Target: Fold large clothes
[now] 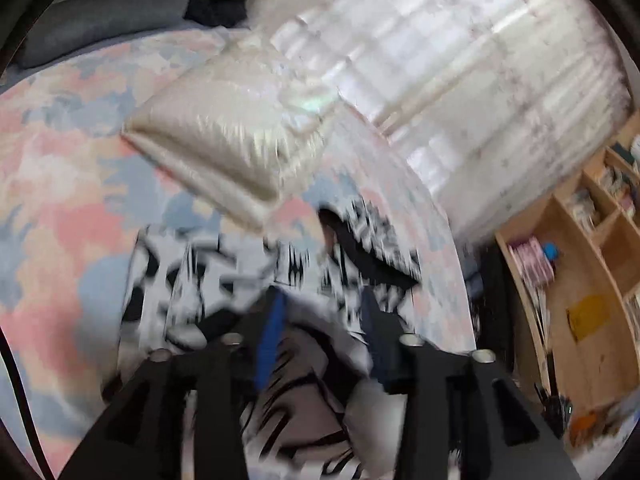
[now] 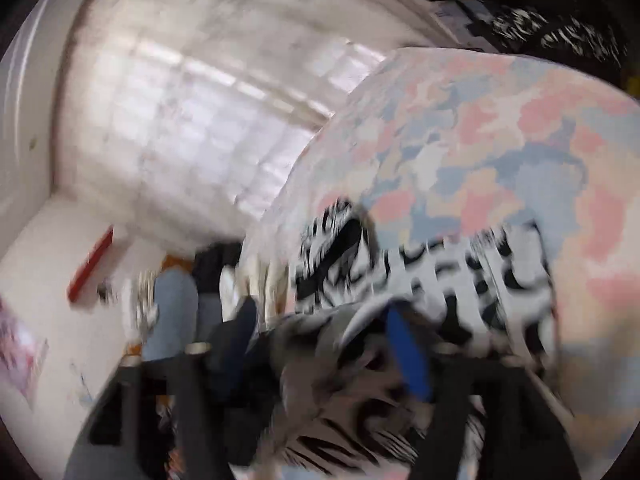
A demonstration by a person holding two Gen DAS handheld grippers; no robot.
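No legible text, label, brand, number or sign is showing in either wrist view. Motion blur is smearing the items on the light wooden open-compartment bookshelf and the black-and-white patterned garment; its markings are forming no readable characters.

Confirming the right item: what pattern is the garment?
Black-and-white abstract print on the garment, clearest in left wrist view.
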